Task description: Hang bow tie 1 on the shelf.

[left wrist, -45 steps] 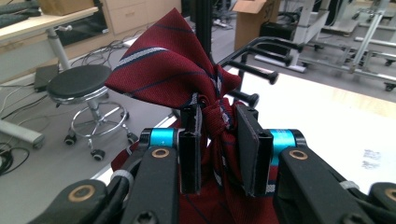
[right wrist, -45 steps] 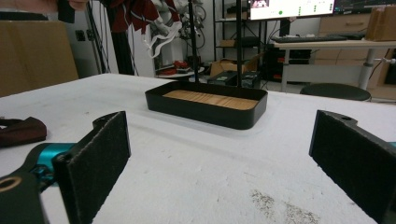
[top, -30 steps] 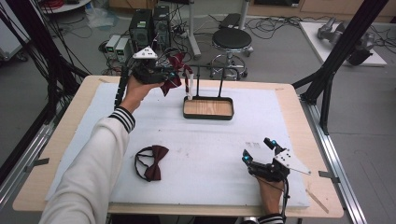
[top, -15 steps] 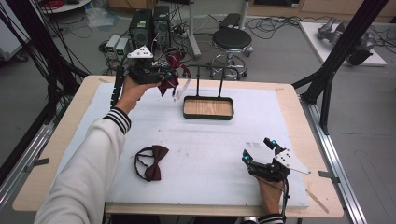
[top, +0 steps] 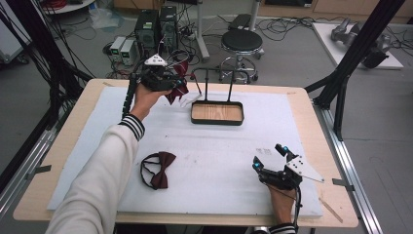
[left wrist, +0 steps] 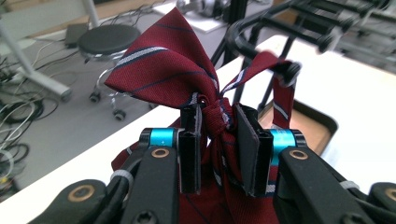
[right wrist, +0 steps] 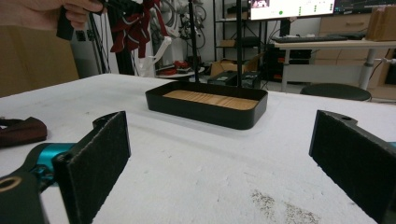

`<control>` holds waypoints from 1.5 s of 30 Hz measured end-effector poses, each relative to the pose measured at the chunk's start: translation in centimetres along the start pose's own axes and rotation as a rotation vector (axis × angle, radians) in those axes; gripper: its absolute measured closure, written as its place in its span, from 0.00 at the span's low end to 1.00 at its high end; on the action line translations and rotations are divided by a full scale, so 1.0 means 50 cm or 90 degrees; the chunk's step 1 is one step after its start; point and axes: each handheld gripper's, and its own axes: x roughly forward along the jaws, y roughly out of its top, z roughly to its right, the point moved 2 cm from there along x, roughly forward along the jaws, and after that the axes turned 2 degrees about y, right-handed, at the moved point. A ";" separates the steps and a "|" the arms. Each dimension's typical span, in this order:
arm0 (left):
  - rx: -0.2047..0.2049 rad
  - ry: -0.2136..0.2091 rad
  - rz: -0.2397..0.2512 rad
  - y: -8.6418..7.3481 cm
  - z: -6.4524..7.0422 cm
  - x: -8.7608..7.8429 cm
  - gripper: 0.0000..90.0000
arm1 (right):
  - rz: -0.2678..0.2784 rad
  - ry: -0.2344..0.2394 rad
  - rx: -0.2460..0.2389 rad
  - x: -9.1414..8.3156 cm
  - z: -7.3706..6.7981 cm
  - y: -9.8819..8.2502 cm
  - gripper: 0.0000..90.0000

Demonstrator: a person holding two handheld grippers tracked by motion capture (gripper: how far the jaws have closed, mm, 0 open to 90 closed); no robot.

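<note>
My left hand-held gripper (left wrist: 218,135) clamps the striped bow tie (left wrist: 173,70) at its knot (the rack (top: 217,83) just ahead); my right hand-held gripper (right wrist: 219,154) rests wide open on the surface (top: 219,146).

Black hand-held gripper (top: 270,157) w/ blue-ringed jaws; white sleeve (top: 104,170), striped cuff.

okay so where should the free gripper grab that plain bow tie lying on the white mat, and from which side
Probably the bow tie at its narrow middle knot, coming straight down from above. It lies flat on the white mat, its wings spread either side of the pinched centre and its strap looped to one side. The open right gripper would straddle the knot across its narrow waist.
</note>
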 end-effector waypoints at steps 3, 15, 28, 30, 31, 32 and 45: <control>-0.005 0.007 -0.003 -0.005 -0.002 0.004 0.80 | 0.000 0.000 0.000 0.000 0.000 0.000 0.05; -0.029 0.044 -0.046 -0.063 -0.025 0.014 0.80 | 0.000 0.000 -0.002 0.000 0.000 0.000 0.05; -0.044 0.040 -0.073 -0.112 -0.036 0.014 0.80 | 0.001 -0.002 -0.004 0.000 0.000 0.000 0.05; -0.045 0.039 -0.070 -0.111 -0.035 0.012 0.80 | 0.001 -0.002 -0.004 0.000 0.000 0.000 0.05; -0.045 0.039 -0.070 -0.111 -0.035 0.012 0.80 | 0.001 -0.002 -0.004 0.000 0.000 0.000 0.05; -0.046 0.036 -0.067 -0.111 -0.035 0.010 0.79 | -0.002 -0.001 0.001 0.000 -0.001 0.000 0.05; -0.069 0.031 -0.020 -0.107 -0.045 -0.004 0.19 | 0.000 -0.001 -0.004 0.000 -0.002 0.000 0.05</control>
